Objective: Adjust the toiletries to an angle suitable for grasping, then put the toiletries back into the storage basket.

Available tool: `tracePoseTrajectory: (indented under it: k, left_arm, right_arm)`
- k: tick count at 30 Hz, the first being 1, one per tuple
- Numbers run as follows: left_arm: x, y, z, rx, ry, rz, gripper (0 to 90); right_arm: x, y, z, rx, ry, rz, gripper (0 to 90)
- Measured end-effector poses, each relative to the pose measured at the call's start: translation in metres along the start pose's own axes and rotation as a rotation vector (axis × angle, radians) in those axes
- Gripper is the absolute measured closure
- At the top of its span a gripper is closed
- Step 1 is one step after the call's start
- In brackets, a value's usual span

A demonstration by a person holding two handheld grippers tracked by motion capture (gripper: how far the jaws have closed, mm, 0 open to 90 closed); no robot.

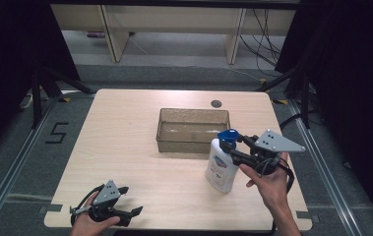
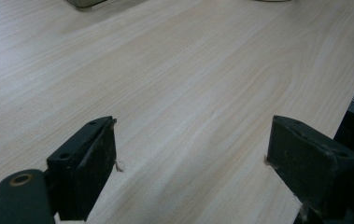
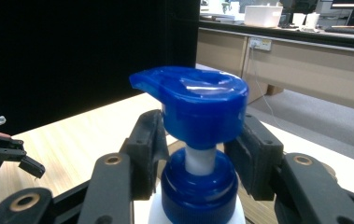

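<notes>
The wooden table (image 1: pixel 139 162) carries a clear plastic tray (image 1: pixel 194 130) near its middle, and just near and right of that tray stands the white pump bottle (image 1: pixel 222 169), upright, with its blue pump head (image 3: pixel 193 109) pointing left. My right gripper (image 1: pixel 234 146) has its jaws pressed on either side of the pump head, gripping it. My left gripper (image 1: pixel 131 202) rests at the near left edge, jaws wide apart over bare wood.
</notes>
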State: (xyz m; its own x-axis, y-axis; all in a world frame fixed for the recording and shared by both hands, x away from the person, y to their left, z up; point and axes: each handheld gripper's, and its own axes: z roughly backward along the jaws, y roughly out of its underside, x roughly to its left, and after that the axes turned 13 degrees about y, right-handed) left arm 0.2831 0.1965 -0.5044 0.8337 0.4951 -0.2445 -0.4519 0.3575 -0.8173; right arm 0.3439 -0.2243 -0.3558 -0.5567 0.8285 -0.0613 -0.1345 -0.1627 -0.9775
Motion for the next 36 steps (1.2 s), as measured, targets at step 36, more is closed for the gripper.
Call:
tracePoseTrajectory:
  k: [36]
  left_arm:
    - [-0.0011, -0.0010, 0.0028, 0.007, 0.000, 0.002, 15.3]
  right_arm:
    - [0.0053, -0.0076, -0.0021, 0.002, 0.038, 0.014, 61.8]
